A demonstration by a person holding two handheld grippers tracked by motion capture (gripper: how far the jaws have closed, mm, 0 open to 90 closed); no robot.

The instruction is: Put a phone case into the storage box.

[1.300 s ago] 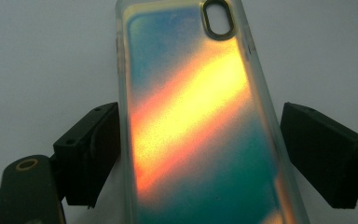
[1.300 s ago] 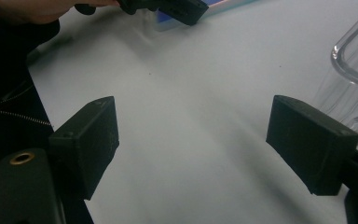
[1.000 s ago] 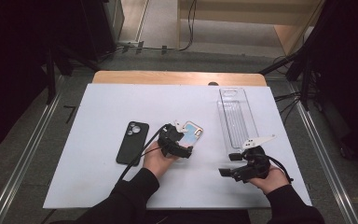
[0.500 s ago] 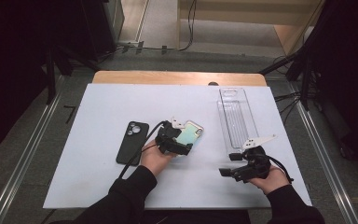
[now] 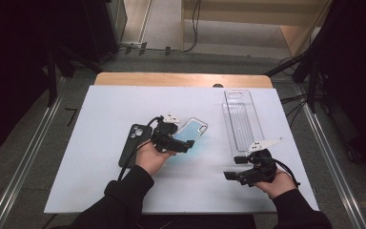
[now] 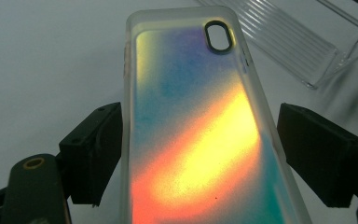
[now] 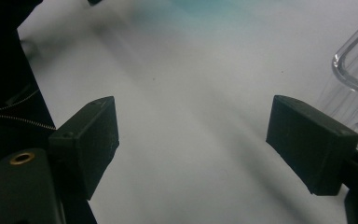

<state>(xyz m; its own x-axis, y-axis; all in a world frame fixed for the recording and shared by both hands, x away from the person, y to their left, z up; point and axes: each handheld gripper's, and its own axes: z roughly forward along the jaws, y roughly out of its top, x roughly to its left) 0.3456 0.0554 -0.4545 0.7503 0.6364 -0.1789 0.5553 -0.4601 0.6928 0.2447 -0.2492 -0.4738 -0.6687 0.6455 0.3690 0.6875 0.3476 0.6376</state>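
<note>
Black jaws of the left gripper stand either side of an iridescent phone case, the left pad against its edge, the right showing a gap; whether they pinch it cannot be told. Right gripper: jaws spread wide over bare white table, nothing between. Outward: black phone left of the case, clear plastic tray beyond the right gripper.

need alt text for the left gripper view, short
An iridescent phone case with a frosted rim and an oval camera cutout lies between the left tool's two black jaws, with a gap showing on the right side. A ribbed clear plastic tray lies on the white table beyond it.
</note>
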